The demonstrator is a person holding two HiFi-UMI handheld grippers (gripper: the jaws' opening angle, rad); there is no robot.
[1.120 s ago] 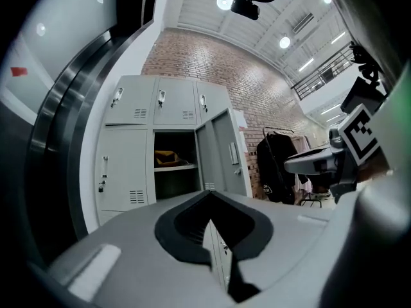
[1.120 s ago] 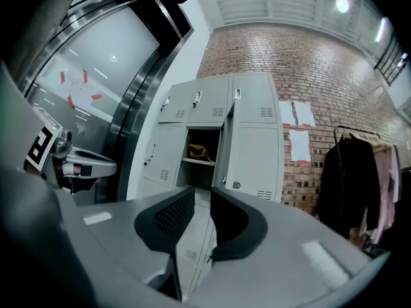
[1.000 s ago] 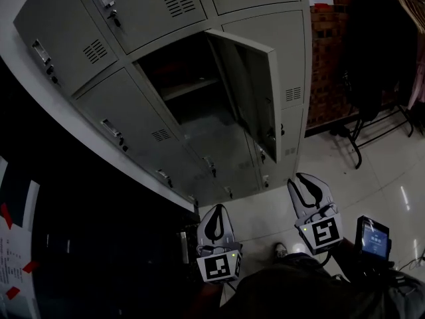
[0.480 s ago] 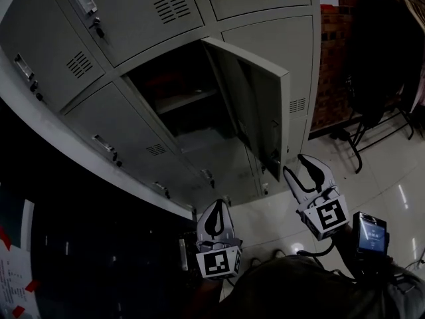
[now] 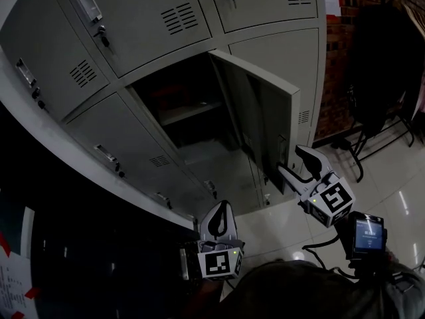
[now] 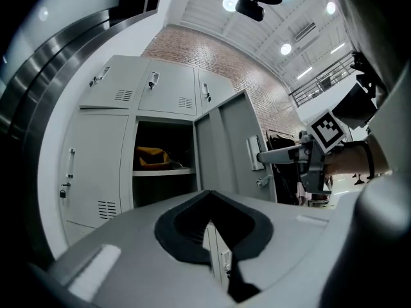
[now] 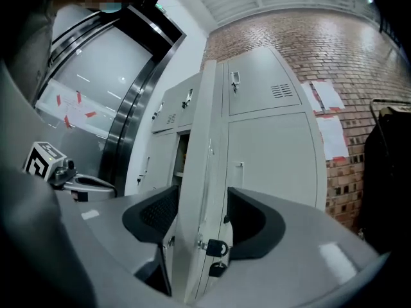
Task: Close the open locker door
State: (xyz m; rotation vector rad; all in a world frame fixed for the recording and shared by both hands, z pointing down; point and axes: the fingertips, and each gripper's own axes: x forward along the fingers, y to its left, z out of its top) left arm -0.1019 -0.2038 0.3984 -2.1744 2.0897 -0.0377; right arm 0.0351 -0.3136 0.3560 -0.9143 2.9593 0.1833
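The grey locker door stands wide open from the locker bank, showing a dark compartment with a shelf. My right gripper is at the door's free edge near its lower corner. In the right gripper view the door edge with its key lock stands between the jaws, which are opening, and the pads do not press on it. My left gripper hangs low in front of the lockers, shut and empty. From the left gripper view I see the door and a yellow thing on the shelf.
Closed lockers surround the open one. A brick wall and a dark rack of clothes stand to the right on the glossy tiled floor. A dark glass panel lies to the left. A small screen sits behind the right gripper.
The right gripper has risen and gone forward to the door's free edge, and its jaws have spread wide around that edge. The left gripper has stayed in place, shut.
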